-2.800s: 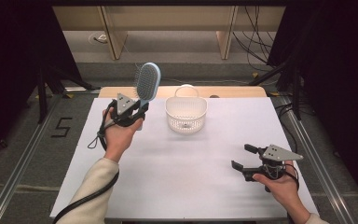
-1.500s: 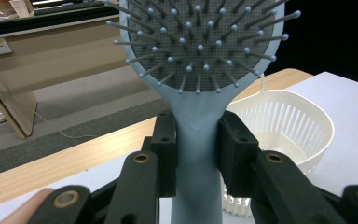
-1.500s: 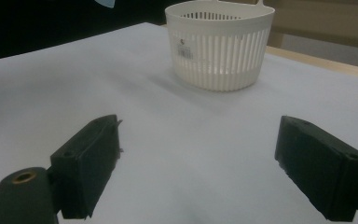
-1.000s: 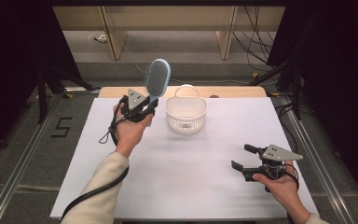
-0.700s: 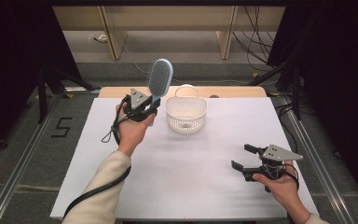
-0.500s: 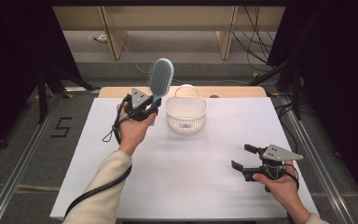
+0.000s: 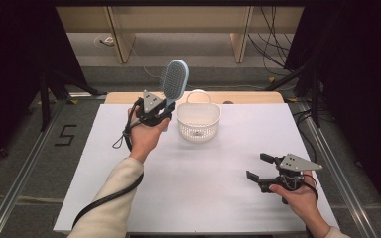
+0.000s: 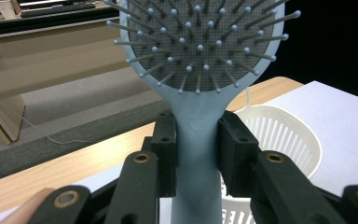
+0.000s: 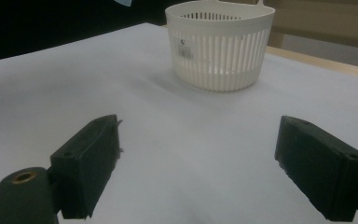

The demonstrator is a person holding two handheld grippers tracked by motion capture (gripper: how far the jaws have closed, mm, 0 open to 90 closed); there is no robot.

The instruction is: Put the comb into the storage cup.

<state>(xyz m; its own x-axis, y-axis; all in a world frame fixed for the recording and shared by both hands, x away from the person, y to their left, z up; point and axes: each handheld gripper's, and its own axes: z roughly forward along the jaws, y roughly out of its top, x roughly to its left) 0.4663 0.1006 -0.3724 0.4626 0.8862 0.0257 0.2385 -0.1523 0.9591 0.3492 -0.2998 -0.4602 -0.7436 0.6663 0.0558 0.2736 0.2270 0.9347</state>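
The left gripper [image 7: 159,113] is raised above the far left part of the white worktop [image 7: 218,198], held in the person's left hand [image 7: 144,136]; its fingers [image 8: 165,154] are closed tight on the handle of a light blue hairbrush [image 7: 173,82], one pad on each side of the neck just below the head; the brush stands nearly upright, leaning a little toward the basket, its head well above the gripper; in the left gripper view the bristles, each tipped with a small ball, face the camera over a grey perforated pad [image 8: 205,37].

A white slatted plastic basket [image 7: 198,120] sits on the worktop just to the right of the brush, near the far edge; it has a thin loop handle at its far rim and a small label on its near wall [image 9: 184,48]; the brush head is beside and above the basket's left rim, not inside it.

The right gripper [image 7: 259,168] is low over the near right part of the worktop, held in the right hand [image 7: 302,198]; its fingers [image 9: 91,163] stand wide apart with nothing between them, pointing toward the basket, which is well apart from them; a black cable [image 7: 104,201] trails from the left gripper along the left sleeve.
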